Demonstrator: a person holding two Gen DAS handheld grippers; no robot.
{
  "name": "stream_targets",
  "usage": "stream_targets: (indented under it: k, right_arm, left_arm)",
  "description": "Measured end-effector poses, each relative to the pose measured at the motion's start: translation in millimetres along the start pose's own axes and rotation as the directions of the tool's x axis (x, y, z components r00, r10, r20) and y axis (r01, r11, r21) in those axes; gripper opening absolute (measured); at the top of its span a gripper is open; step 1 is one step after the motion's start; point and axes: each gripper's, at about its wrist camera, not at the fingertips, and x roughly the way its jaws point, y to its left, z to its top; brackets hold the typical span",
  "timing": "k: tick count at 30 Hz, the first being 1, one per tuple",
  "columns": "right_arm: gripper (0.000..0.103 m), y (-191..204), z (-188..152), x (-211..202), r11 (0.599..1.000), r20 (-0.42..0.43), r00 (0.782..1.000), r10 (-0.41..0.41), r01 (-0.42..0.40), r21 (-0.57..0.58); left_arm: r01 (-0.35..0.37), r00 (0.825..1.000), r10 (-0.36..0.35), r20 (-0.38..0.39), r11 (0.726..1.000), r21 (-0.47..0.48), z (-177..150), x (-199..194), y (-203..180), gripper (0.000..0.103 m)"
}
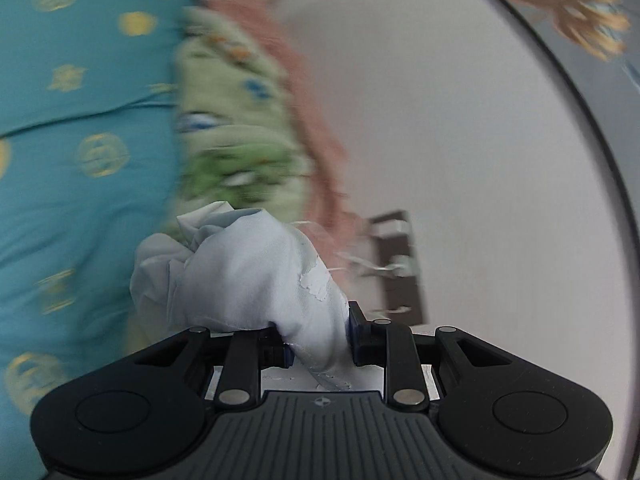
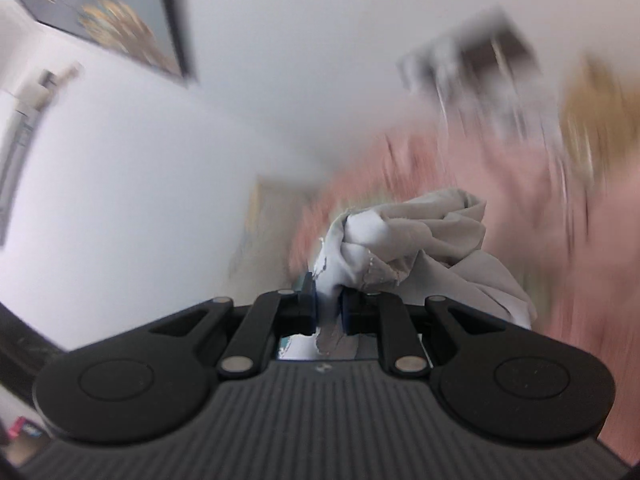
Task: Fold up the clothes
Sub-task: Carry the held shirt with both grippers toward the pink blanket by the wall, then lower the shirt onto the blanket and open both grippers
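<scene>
Left gripper [image 1: 320, 344]: I see its jaws clamped on a bunched fold of the pale garment [image 1: 256, 276].
Right gripper [image 2: 329, 312]: my jaws nearly closed, pinching the same pale garment [image 2: 420, 240] by a frayed edge.
Garment position: crumpled, held up in front of both cameras.
Left background: blurred teal patterned fabric [image 1: 80, 140], green floral cloth [image 1: 236, 120].
Right background: white wall [image 2: 120, 180], framed picture [image 2: 108, 16], blurred pink cloth [image 2: 560, 220].

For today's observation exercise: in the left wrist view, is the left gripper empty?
No: the left gripper is closed on a bunched fold of the pale blue-white garment, which bulges out between its fingers.
</scene>
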Motion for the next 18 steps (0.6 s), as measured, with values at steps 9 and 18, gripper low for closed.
stream_targets:
  k: [9,18]
  right_arm:
    - [0.015,-62,27,-11,0.959,0.161,0.967,-0.199,0.225,-0.171]
    - [0.016,-151,-33,-14,0.928,0.014,0.937,-0.350,0.349,-0.134]
  left_arm:
    - [-0.007,0.999,0.017,-0.039,0.972,0.236,-50,103,-10,0.029]
    - [-0.165,0.966,0.230,-0.116,0.899,0.406,-116,117,47,0.038]
